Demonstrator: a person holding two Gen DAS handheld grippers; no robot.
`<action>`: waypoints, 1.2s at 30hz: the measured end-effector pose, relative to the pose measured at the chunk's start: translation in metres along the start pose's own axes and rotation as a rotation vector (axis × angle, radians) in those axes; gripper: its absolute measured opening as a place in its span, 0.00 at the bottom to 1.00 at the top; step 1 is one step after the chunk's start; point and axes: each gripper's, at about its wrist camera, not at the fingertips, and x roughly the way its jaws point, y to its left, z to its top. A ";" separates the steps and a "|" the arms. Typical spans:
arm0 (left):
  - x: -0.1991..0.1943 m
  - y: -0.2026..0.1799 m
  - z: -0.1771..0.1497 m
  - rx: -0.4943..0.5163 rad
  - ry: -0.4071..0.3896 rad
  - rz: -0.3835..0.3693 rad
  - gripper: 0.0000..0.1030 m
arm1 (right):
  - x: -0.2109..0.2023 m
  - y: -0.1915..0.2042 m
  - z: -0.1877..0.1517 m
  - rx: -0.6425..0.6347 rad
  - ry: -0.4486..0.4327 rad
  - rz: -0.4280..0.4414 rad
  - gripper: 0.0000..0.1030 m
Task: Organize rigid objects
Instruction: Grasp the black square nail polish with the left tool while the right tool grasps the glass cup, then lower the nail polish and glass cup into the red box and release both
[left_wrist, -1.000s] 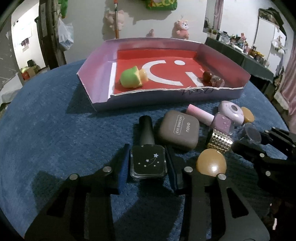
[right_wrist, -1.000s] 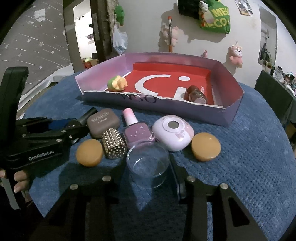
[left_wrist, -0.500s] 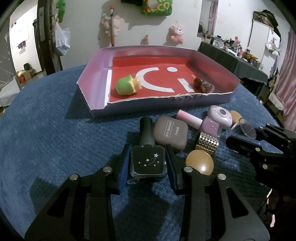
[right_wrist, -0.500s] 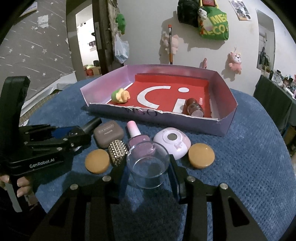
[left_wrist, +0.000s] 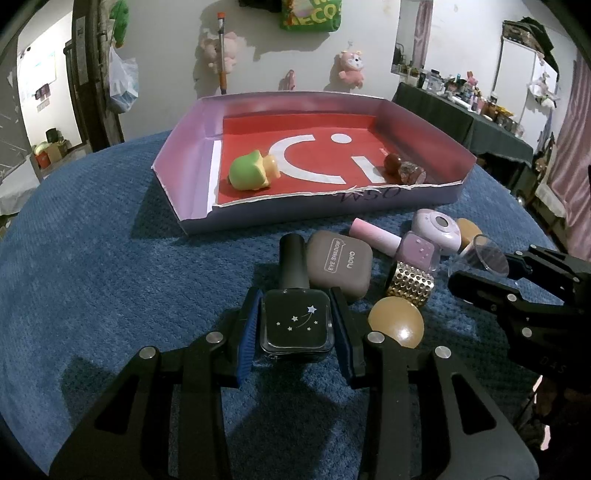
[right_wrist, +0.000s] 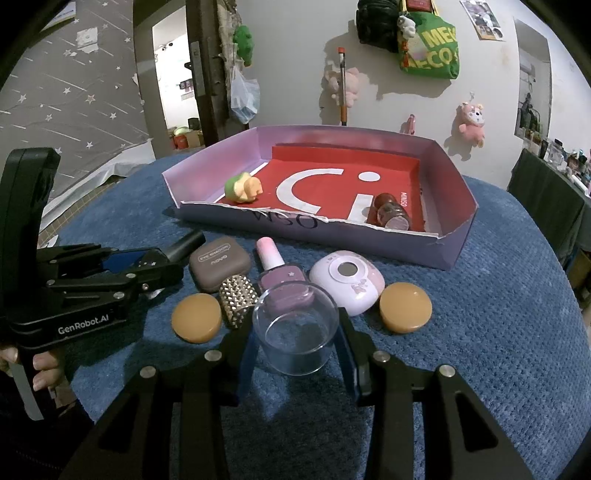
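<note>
- My left tongs (left_wrist: 295, 328) are clamped on the black bottle (left_wrist: 295, 317), blue pads tight on both sides of its square body, cap pointing away toward the tray. It looks lifted a bit off the table, but I can't be sure.
- My right tongs (right_wrist: 295, 347) are closed on the clear cup (right_wrist: 295, 332), mouth tipped up toward the camera, pads against its wall.
- Just past the black bottle: brown eyeshadow case (left_wrist: 339, 264), touching or nearly touching the cap.
- Beside that, a gold studded ring (left_wrist: 410, 284) and an amber disc (left_wrist: 396, 322), close together.
- Pink bottle (right_wrist: 279, 275) lies flat right behind the cup, then a lilac compact (right_wrist: 347, 282), and a second amber disc (right_wrist: 405, 307) to its right.
- All of this sits on the blue table (left_wrist: 110, 258), in front of the tray (right_wrist: 448, 254).
- Tray has a red floor and lilac walls. Inside: green toy (left_wrist: 248, 173) at the left, dark reddish jar (right_wrist: 391, 214) lying at the right.
- A person's fingers (right_wrist: 42, 369) show on the left tool's handle.
</note>
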 end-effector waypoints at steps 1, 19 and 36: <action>0.000 0.000 0.000 0.000 -0.001 0.001 0.33 | 0.000 0.000 0.000 -0.001 0.000 0.000 0.41; -0.011 -0.002 0.037 0.010 -0.038 -0.018 0.33 | -0.006 -0.005 0.036 -0.023 -0.029 0.013 0.41; 0.052 -0.017 0.114 0.132 0.043 -0.100 0.33 | 0.053 -0.036 0.108 -0.120 0.051 0.073 0.41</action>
